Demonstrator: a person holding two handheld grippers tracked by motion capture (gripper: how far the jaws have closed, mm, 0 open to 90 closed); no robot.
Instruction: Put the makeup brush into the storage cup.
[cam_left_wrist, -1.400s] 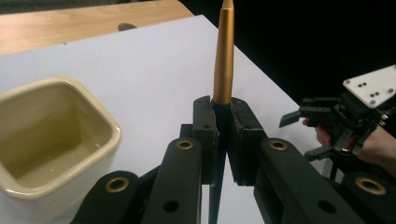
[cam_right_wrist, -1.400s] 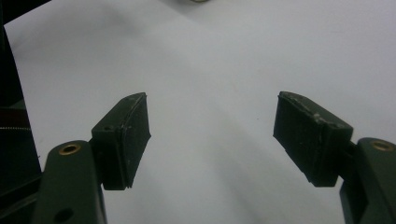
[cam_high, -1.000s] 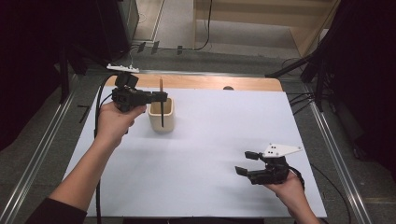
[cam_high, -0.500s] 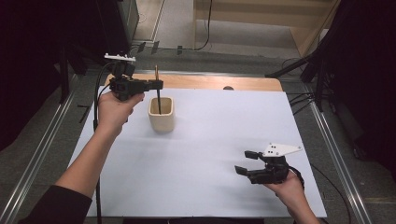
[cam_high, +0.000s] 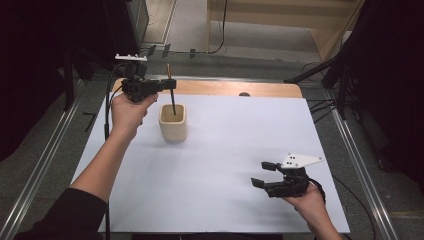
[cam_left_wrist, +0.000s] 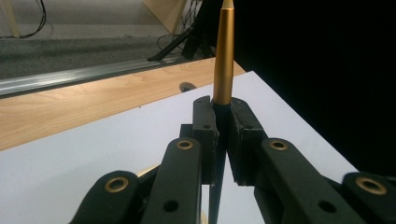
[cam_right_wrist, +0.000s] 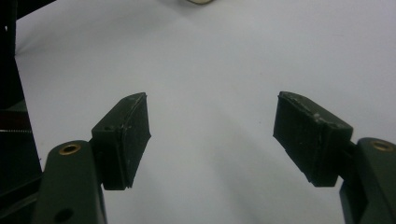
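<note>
**A worktop with a white sheet and one cup**

The worktop (cam_high: 220, 89) is made of light wood. You can see the wood as a strip along the far edge. A big white sheet (cam_high: 225, 175) lies flat on it and covers almost all of it, from the near edge up to that strip. A cream cup (cam_high: 173, 123) stands upright on the sheet, far and to the left. A small dark round spot (cam_high: 244, 94) sits on the wood strip, just past the far edge of the sheet.

Pen (cam_high: 172, 97) in left tongs (cam_high: 169, 86) above cup (cam_high: 173, 122)
</note>
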